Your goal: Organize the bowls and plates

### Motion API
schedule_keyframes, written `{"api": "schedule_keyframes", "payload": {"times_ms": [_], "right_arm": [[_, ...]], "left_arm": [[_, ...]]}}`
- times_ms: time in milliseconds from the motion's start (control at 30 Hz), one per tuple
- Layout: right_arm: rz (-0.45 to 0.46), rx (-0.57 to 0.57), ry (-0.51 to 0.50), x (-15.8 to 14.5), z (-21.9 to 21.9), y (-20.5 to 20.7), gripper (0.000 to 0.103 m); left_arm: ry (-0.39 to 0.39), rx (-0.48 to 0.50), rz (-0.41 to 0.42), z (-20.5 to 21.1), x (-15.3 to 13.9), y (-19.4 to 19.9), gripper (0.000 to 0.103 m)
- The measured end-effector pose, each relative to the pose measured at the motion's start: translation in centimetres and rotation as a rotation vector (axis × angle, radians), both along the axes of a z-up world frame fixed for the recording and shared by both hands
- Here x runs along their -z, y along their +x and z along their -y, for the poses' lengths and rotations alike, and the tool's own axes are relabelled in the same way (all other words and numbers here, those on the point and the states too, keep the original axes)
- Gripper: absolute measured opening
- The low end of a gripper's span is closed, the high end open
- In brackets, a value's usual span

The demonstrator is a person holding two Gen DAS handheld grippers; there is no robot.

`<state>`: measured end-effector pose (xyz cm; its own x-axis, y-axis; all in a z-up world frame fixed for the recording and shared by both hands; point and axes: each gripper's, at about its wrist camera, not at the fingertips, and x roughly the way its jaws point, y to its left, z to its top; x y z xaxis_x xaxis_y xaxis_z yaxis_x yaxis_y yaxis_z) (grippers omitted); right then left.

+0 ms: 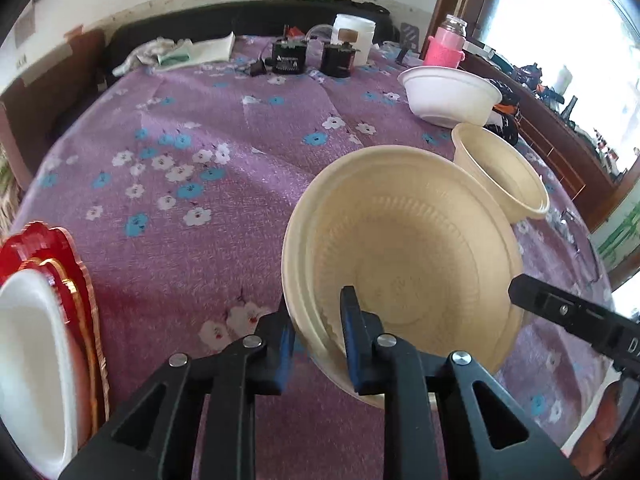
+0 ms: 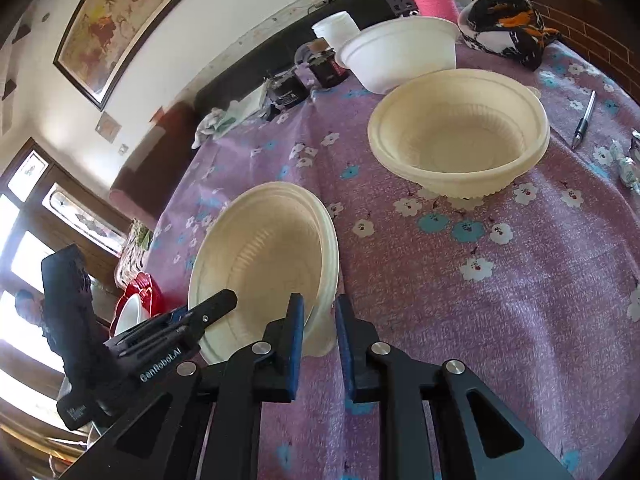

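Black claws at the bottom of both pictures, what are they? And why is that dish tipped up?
They are grabbing tools. A person holds one in each hand, and each has a small camera looking out along its two fingers. One picture comes from the left gripper, the other from the right gripper. Both are pinching the rim of the same cream dish, one on each side, and it sits tilted between them. On the purple flowered cloth stand a cream bowl and a white bowl. A pen lies there too, and a red plate sits at the edge.
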<state>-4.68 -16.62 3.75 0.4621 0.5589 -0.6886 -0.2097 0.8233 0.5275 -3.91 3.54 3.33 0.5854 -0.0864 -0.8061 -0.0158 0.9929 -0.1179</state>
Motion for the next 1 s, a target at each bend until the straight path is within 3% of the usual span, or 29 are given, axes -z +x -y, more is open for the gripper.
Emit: {"api": "schedule_keyframes", "payload": {"times_ms": [133,300,500,567,633,700,767,933,967,1000], "right_arm": [[0.000,-0.015,0.018,-0.4,0.1,-1.2,0.018],[-0.020,-0.072,0.051,-1.1,0.0,-2.9,0.018],[0.025,-0.096,-0.034,-1.3,-1.1,-3.7,0.018],[0.057,-0.074,-0.082,-1.4,-1.3,-3.8,0.024],[0.057,-0.055,-0.086,-1.5,-0.8,-4.0,0.025],[0.036,-0.071,-0.041,-1.6,-0.1,-4.2,0.025],[0.008,-0.080,0.003,-1.6,0.6,-4.7,0.025],[-0.121,-0.158,0.133,0.2,0.1,-6.7,0.025],[-0.143,-0.172,0.147,0.8,-0.3,-6.8,0.025],[-0.154,-0.182,0.144,1.2,-0.8,-6.7,0.025]], "left_arm": [[0.037,0.007,0.053,0.3,-1.4,-2.3,0.021],[0.035,0.033,0.057,0.0,-2.0,-5.4,0.028],[0.028,0.055,0.014,0.0,-0.8,-7.4,0.032],[0.023,0.049,0.003,-0.3,-0.6,-7.5,0.032],[0.019,0.048,0.003,-0.5,-0.8,-7.6,0.039],[0.030,0.034,0.024,-0.8,-1.3,-7.5,0.058],[0.033,0.026,0.041,-1.0,-1.5,-7.4,0.063],[0.030,-0.002,0.025,-1.4,-0.5,-6.1,0.063],[0.030,-0.005,0.020,-1.4,-0.3,-6.0,0.060],[0.028,-0.005,0.015,-1.4,-0.1,-6.0,0.050]]}}
